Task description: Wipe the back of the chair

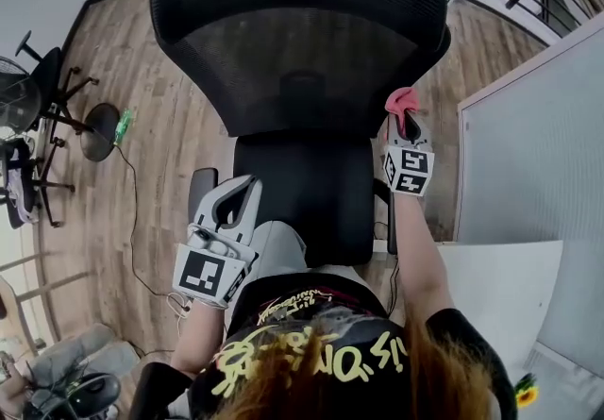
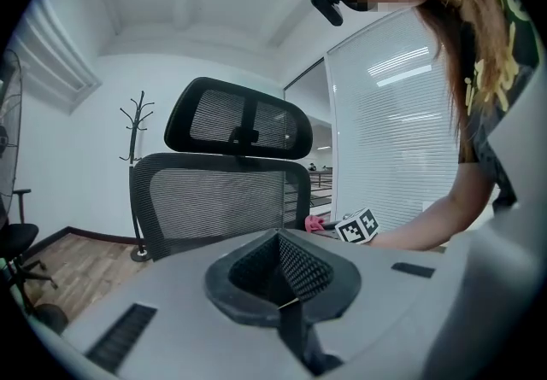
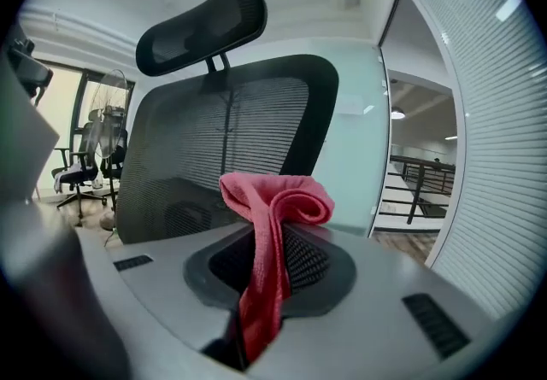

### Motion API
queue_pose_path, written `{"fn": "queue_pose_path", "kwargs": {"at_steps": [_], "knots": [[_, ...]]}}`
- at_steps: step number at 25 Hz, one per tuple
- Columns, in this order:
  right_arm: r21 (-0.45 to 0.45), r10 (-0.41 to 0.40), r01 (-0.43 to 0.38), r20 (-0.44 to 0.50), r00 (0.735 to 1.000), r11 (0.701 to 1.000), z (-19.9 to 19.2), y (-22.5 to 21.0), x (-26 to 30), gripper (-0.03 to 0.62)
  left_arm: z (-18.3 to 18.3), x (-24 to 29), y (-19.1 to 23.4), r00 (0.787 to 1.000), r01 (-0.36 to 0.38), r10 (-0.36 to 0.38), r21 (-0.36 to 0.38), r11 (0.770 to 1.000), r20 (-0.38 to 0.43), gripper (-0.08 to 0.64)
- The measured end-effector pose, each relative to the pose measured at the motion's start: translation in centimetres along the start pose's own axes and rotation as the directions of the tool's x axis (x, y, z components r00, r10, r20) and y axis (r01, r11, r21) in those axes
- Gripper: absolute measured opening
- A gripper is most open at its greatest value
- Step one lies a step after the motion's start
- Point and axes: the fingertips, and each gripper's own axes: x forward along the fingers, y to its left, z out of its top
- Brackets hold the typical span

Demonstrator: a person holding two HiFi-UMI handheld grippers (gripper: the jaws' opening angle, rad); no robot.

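Looking down from the head view, I have the black mesh office chair straight ahead at 12 o'clock, its padded seat nearest me and its curved mesh backrest rising beyond it. My right gripper sits at about 3 o'clock of the backrest's lower edge, its claw pinched tight on a bunched pinkish-red cloth that stands up above the jaws in a soft roll and trails down between them. From the right gripper view the mesh lies just beyond the cloth; I cannot tell whether the two are touching. My left gripper hangs low at 7 o'clock, beside the seat's left armrest, claw closed on nothing and well apart from the backrest. I judge the wiping has hardly begun, if at all. What worries me is the grip: only a narrow fold is clamped, so dragging it over the open weave could snag the cloth and pull it out of the jaws. With no second claw steadying the frame, a firm push might also swivel or roll the chair away, and the hard jaw tips could scrape the mesh if the roll flattens.
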Motion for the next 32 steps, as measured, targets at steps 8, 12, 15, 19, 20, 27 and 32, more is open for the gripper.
{"fn": "queue_pose_path", "kwargs": {"at_steps": [8,12,15,19,20,27,32], "knots": [[0.061,-0.106,0.105,0.011,0.994,0.993,0.4,1.5,2.1,0.061,-2.7,-1.3,2.9,0.998,-0.047,0.046,-0.034,0.998,-0.041,-0.011],[0.147,-0.168,0.162,0.027,0.985,0.976,1.0,3.1,2.5,0.061,-2.8,-1.1,3.7,0.998,-0.048,0.046,-0.054,0.997,-0.046,-0.011],[0.188,-0.138,0.128,0.044,0.989,0.974,1.7,5.9,3.2,0.061,-3.0,-0.9,4.3,0.998,-0.056,0.054,-0.056,0.997,-0.033,-0.011],[0.212,-0.099,0.084,0.062,0.993,0.974,2.7,9.4,4.3,0.061,-3.0,-0.7,5.1,0.997,-0.071,0.07,-0.058,0.996,-0.021,-0.011],[0.216,-0.09,0.075,0.064,0.994,0.974,2.8,10.1,4.5,0.061,-3.1,-0.8,5.2,0.997,-0.076,0.074,-0.06,0.995,-0.025,-0.011],[0.109,0.114,-0.124,0.094,0.989,0.986,5.1,17.4,6.3,0.061,-3.5,-1.4,5.7,0.994,-0.108,0.106,-0.066,0.992,-0.037,-0.011],[0.114,0.156,-0.167,0.098,0.983,0.979,6.1,20.1,7.6,0.061,-3.5,-1.8,6.3,0.99,-0.135,0.133,-0.079,0.988,-0.04,-0.011]]}}
